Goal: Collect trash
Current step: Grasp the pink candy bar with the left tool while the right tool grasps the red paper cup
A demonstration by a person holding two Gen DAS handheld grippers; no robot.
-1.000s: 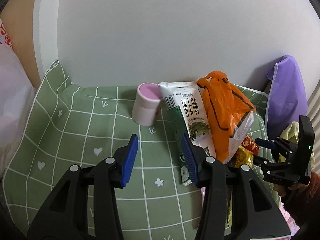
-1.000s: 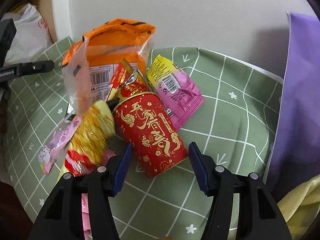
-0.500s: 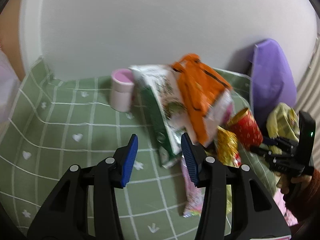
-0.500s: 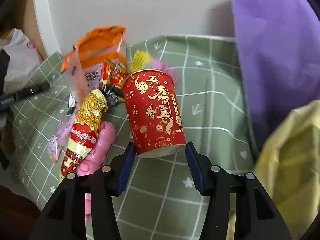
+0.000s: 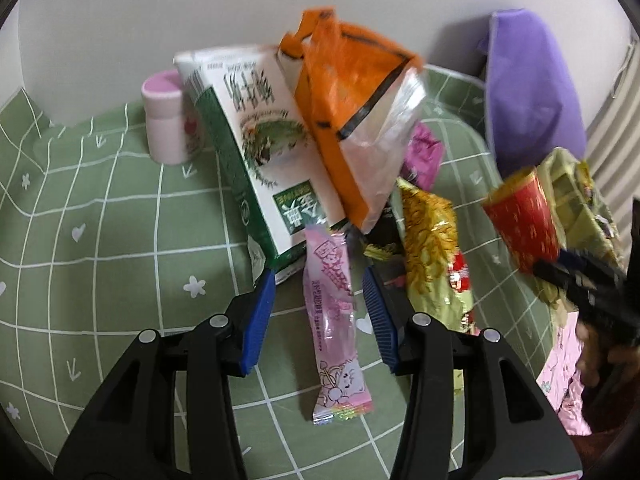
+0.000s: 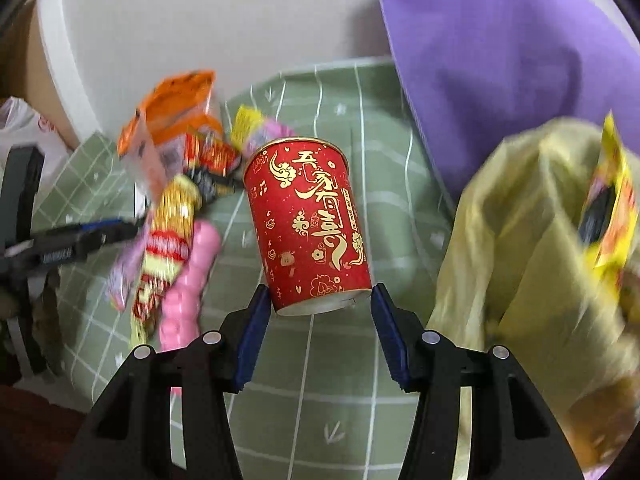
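The right gripper point(image 6: 320, 312) clamped a red paper cup point(image 6: 310, 224) by its base, lifted off the green checked cloth point(image 6: 340, 380). The cup bore gold Chinese characters, a column beginning 五家 beside cloud and coin motifs. A yellow bag point(image 6: 532, 264) stood just right of it, and purple fabric point(image 6: 500, 60) rose behind.

The left gripper point(image 5: 320, 300) hung with jaws apart over a pink candy wrapper point(image 5: 334, 312), touching nothing. Ahead leaned a white-and-green carton point(image 5: 256, 136) printed with Chinese text — too blurred to read — against an orange bag point(image 5: 352, 112). A pink-lidded jar point(image 5: 166, 120) stood by the wall. A gold foil wrapper point(image 5: 432, 248) lay to the right. Bare cloth lay to the left.
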